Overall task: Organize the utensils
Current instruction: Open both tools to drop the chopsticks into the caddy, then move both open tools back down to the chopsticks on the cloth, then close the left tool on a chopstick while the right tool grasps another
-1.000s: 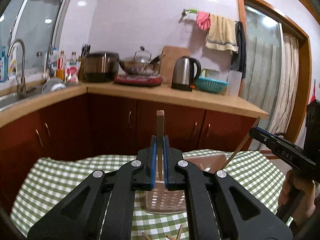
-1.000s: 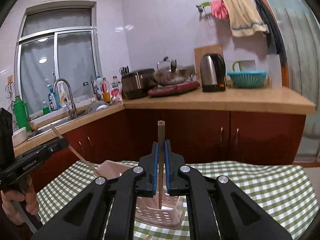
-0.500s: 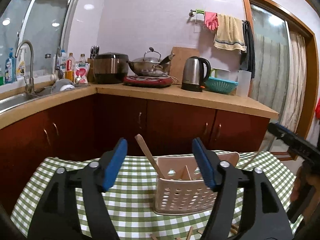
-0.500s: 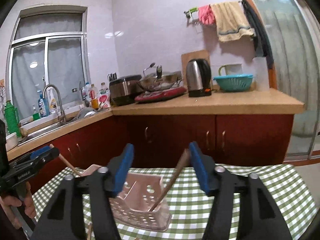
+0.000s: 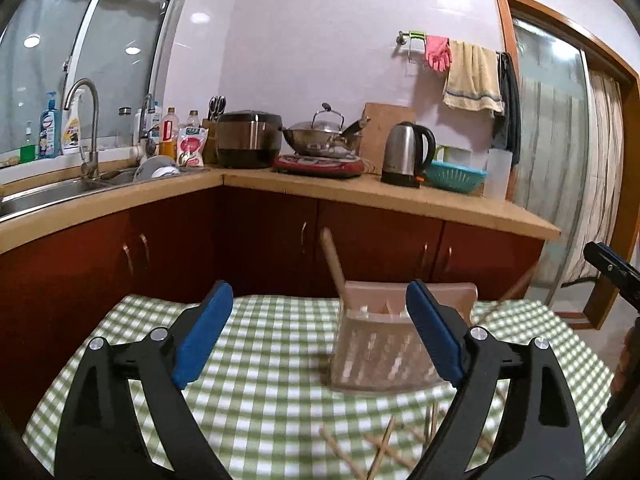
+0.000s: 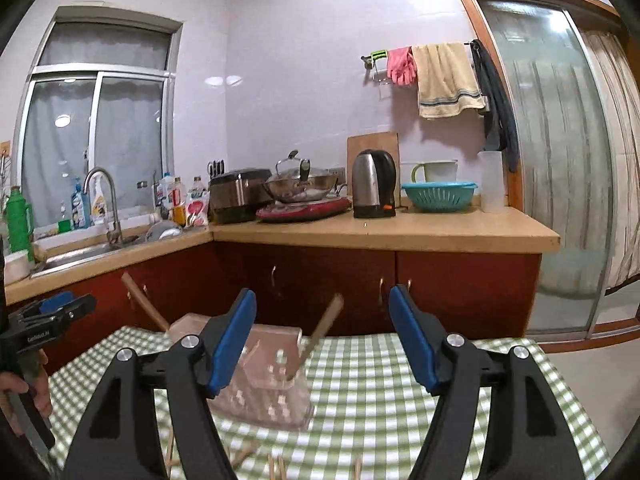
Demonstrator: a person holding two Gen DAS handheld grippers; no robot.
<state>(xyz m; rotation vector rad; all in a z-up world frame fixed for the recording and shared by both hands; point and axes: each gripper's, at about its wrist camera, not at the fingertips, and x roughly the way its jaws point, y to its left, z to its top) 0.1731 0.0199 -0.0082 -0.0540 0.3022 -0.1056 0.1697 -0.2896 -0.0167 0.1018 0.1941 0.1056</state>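
A pink perforated utensil basket [image 5: 380, 356] [image 6: 272, 384] stands on the green checked tablecloth [image 5: 260, 380]. One wooden chopstick [image 5: 334, 268] [image 6: 142, 298] leans out of its left end, and another [image 6: 322, 334] [image 5: 516, 288] leans out of its right end. My left gripper [image 5: 320, 332] hangs just short of the basket, jaws opening, nothing between them. My right gripper [image 6: 322, 340] is also opening; its pads stand clear of the chopstick beyond them. Several loose chopsticks [image 5: 384, 444] [image 6: 276, 468] lie on the cloth close to me.
Behind the table runs a wooden counter [image 6: 400, 232] on red cabinets [image 5: 360, 248], carrying a kettle [image 6: 374, 184], a wok, a rice cooker and a teal colander. A sink with a tap [image 5: 86, 128] is on the left. A glass sliding door [image 6: 560, 160] is at the right.
Both grippers were shut on upright chopsticks over the basket. Both opened, and the chopsticks dropped in and now lean. Both grippers have drawn back, so the basket looks farther off.
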